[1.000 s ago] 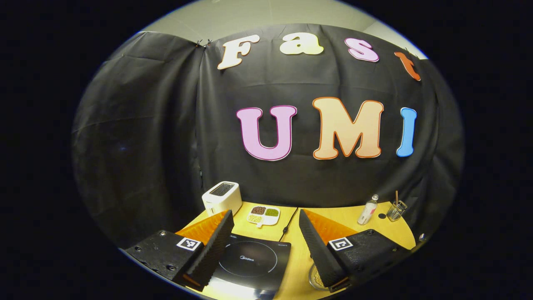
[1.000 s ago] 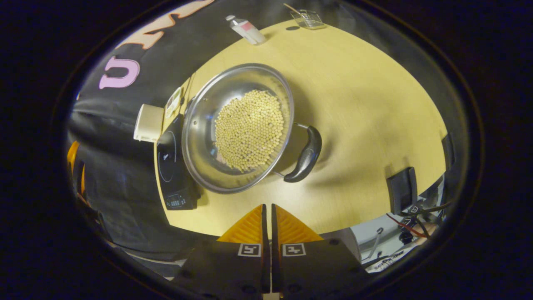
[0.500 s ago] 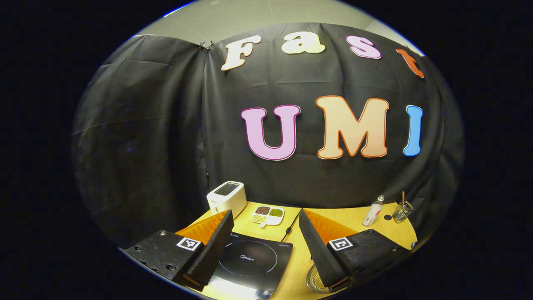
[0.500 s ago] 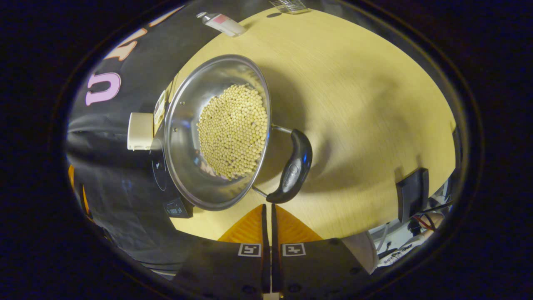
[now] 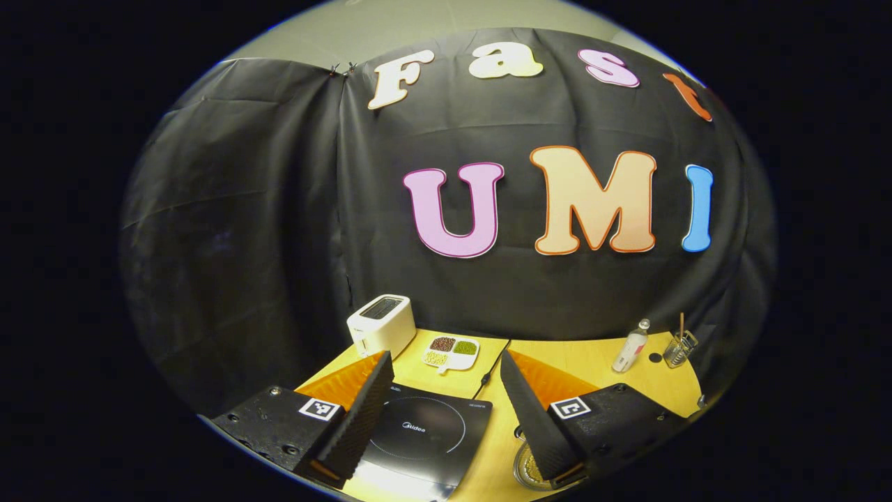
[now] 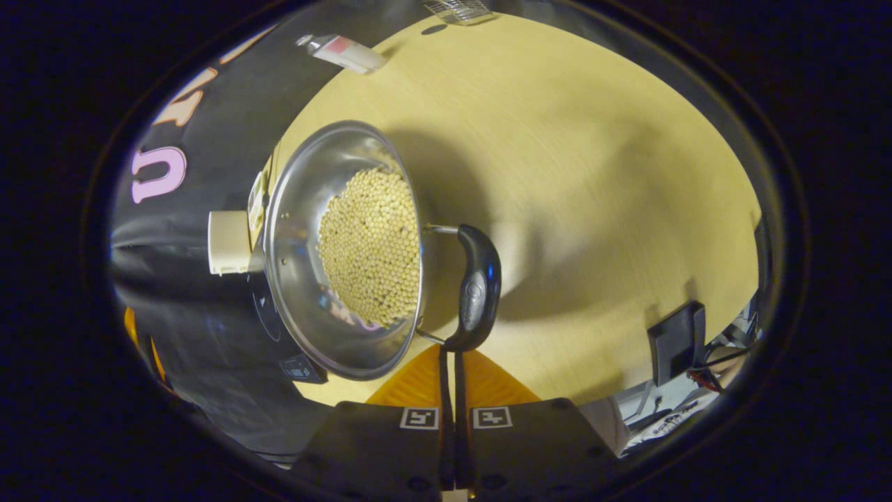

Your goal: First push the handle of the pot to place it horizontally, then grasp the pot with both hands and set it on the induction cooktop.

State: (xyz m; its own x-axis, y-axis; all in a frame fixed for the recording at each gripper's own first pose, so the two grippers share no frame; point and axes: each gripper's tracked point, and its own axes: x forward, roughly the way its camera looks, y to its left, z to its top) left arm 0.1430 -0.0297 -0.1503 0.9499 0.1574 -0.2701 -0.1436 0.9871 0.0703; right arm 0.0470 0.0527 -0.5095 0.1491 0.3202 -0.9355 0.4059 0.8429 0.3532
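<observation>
two grippers working here. right gripper (image 6: 448,355) is pointing down at the tabletop (image 6: 592,181) with jaws closed flat together, gripping nothing. its tips are sitting right at the near end of the pot's handle (image 6: 475,289), touching or nearly so, can't tell which. in the right gripper view the handle's long axis is running straight away from the tips, so it's lying across the intended direction. the pot (image 6: 338,251), steel and carrying pale round beans (image 6: 369,244), is lying just left of the jaw line. my read: the handle push is the step in hand, and the closed tips are lined up to nudge that near end sideways. right hand is clearly the nearer one.

left gripper (image 5: 439,411) is hanging with jaws wide open and empty, framing the induction cooktop (image 5: 421,439) directly ahead and below. pot rim (image 5: 524,468) is peeking out beside its right finger, so the pot is sitting just right of the cooktop, not on it yet.

farther back: toaster (image 5: 380,325), a divided dish of grains (image 5: 451,351), a small bottle (image 5: 630,346) and a glass holder (image 5: 679,346) near the wall, well apart from the pot. the path to the cooktop looks open.
</observation>
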